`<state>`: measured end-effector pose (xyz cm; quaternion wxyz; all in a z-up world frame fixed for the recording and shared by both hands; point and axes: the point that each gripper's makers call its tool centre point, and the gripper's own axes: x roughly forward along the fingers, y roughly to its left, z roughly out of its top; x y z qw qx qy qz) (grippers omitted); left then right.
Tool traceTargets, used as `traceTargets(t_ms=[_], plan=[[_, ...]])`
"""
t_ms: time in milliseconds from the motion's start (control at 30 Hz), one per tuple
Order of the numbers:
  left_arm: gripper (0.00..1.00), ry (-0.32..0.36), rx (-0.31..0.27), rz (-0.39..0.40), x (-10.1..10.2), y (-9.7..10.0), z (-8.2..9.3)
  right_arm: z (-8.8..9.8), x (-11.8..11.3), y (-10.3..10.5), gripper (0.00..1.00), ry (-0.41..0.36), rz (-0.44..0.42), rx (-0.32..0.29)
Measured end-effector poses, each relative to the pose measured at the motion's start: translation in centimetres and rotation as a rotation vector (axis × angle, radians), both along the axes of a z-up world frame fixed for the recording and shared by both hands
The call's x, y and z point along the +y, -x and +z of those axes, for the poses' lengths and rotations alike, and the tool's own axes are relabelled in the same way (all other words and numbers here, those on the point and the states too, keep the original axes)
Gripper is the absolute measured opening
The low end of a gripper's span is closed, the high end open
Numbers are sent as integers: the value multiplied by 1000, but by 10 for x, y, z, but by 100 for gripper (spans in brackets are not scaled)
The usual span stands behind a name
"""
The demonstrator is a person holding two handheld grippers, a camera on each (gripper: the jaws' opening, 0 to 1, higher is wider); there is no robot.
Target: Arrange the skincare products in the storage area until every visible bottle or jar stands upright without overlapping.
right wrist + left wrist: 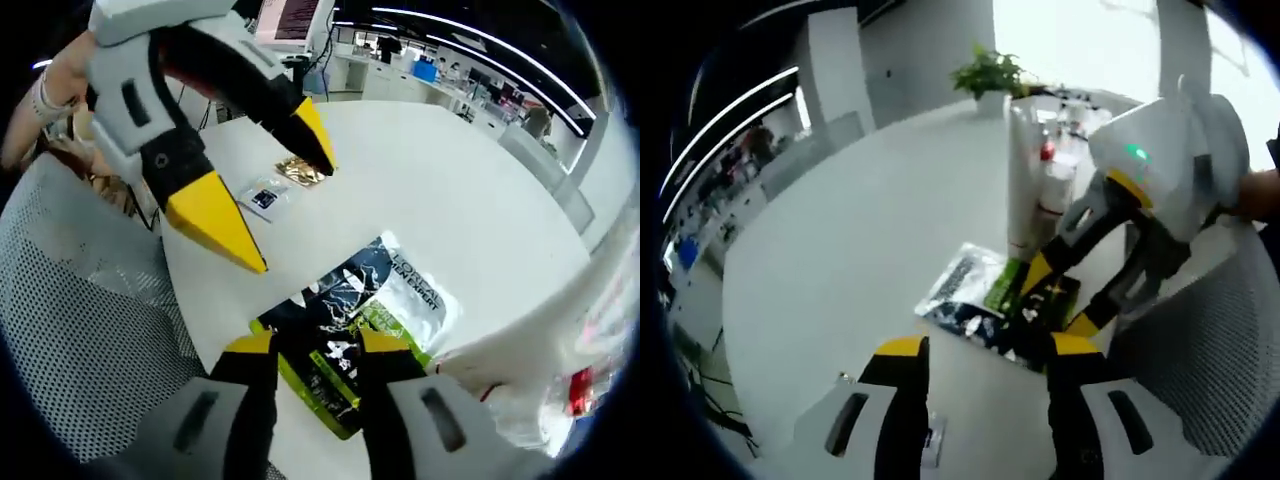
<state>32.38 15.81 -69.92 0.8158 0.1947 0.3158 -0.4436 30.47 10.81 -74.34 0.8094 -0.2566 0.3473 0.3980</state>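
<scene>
A flat black, green and silver sachet pack lies on the white round table. My right gripper is open, its yellow-tipped jaws straddling the pack's near end. In the left gripper view the same pack lies ahead of my open left gripper, and the right gripper comes in from the right over it. A tall white tube stands upright behind the pack, with several small bottles beside it. The left gripper hangs open above the table.
Two small sachets, one dark and one gold, lie farther along the table. A white mesh surface borders the table edge. A potted plant stands at the far side. A person's hand holds the left gripper.
</scene>
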Motion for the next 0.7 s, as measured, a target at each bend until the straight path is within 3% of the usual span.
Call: traceTargets(t_ms=[200, 400, 700], plan=[[49, 14, 3, 35, 7, 9, 3, 19, 0, 10, 33, -30, 27, -49], [52, 47, -8, 79, 11, 17, 15, 50, -11, 16, 35, -61, 19, -136], [58, 93, -38, 139, 18, 27, 34, 93, -47, 23, 49, -114, -87, -231]])
